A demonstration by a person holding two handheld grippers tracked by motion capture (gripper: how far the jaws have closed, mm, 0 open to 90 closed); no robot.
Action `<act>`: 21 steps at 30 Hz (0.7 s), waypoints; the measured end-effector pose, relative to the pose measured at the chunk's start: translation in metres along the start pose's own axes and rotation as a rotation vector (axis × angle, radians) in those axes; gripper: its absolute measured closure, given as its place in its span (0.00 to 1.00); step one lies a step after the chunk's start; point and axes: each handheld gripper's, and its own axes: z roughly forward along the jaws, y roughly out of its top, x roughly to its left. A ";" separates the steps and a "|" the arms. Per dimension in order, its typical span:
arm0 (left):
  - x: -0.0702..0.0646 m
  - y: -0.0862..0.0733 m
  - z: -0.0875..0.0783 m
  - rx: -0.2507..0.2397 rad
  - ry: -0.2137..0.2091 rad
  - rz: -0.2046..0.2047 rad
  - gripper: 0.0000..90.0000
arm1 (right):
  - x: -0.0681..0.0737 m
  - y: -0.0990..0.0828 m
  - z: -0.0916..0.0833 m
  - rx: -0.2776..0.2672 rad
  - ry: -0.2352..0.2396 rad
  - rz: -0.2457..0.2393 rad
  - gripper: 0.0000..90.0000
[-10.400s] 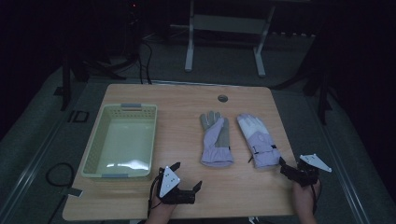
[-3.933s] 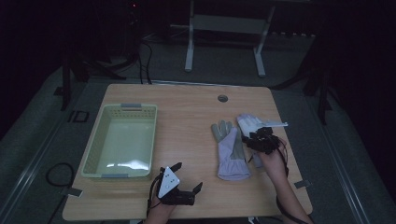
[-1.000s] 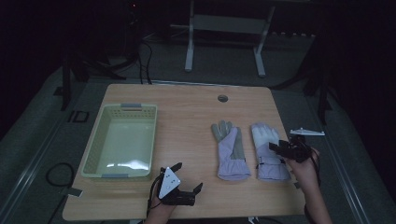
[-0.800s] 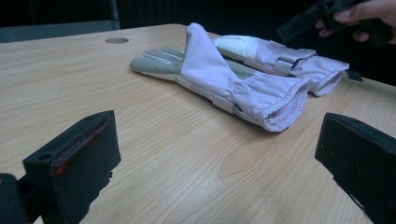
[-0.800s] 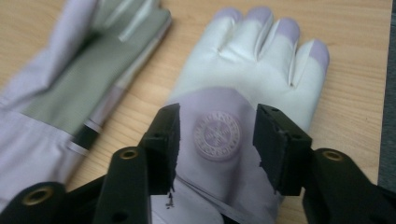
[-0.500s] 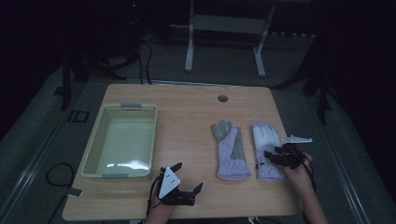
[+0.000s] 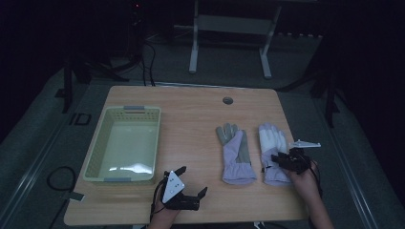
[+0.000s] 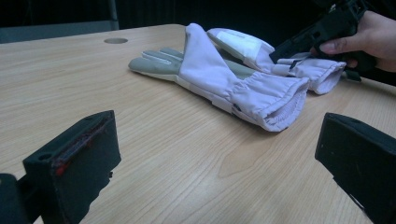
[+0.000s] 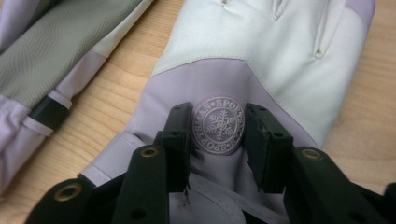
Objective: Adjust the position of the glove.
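Two lilac gloves lie side by side on the wooden table (image 7: 191,119). The left glove (image 7: 235,155) (image 8: 219,77) (image 9: 70,42) lies with its grey palm up. The right glove (image 7: 272,140) (image 8: 243,44) (image 9: 252,42) has a white back with a round snowflake badge. My right gripper (image 7: 277,160) (image 9: 218,128) presses down on that glove near its cuff, its jaws closed in on the fabric on either side of the badge. My left gripper (image 7: 191,181) (image 8: 217,154) rests on the table's front edge, open wide and holding nothing, pointing toward the gloves.
A pale yellow plastic basket (image 7: 98,152) stands on the left half of the table with nothing in it. A round cable hole (image 7: 228,100) sits near the far edge. Metal stand legs (image 7: 229,43) and cables are on the dark floor behind.
My right gripper came in from the table's right edge and settled onto the right glove near its cuff. The left gripper has stayed still.
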 end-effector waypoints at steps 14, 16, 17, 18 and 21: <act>0.001 0.000 0.000 -0.002 0.002 -0.007 0.00 | 0.007 0.032 -0.034 -0.007 -0.038 0.015 0.88; 0.001 0.000 0.000 -0.003 0.003 -0.008 0.00 | 0.008 0.035 -0.038 -0.016 -0.037 0.011 0.88; 0.001 0.000 0.000 -0.002 0.002 -0.007 0.00 | 0.009 0.039 -0.042 -0.025 -0.040 0.011 0.88; 0.001 0.000 0.000 -0.003 0.002 -0.007 0.00 | 0.011 0.047 -0.050 -0.032 -0.052 -0.005 0.88; 0.000 0.000 0.000 -0.004 0.002 -0.007 0.00 | 0.014 0.058 -0.060 -0.046 -0.051 -0.003 0.88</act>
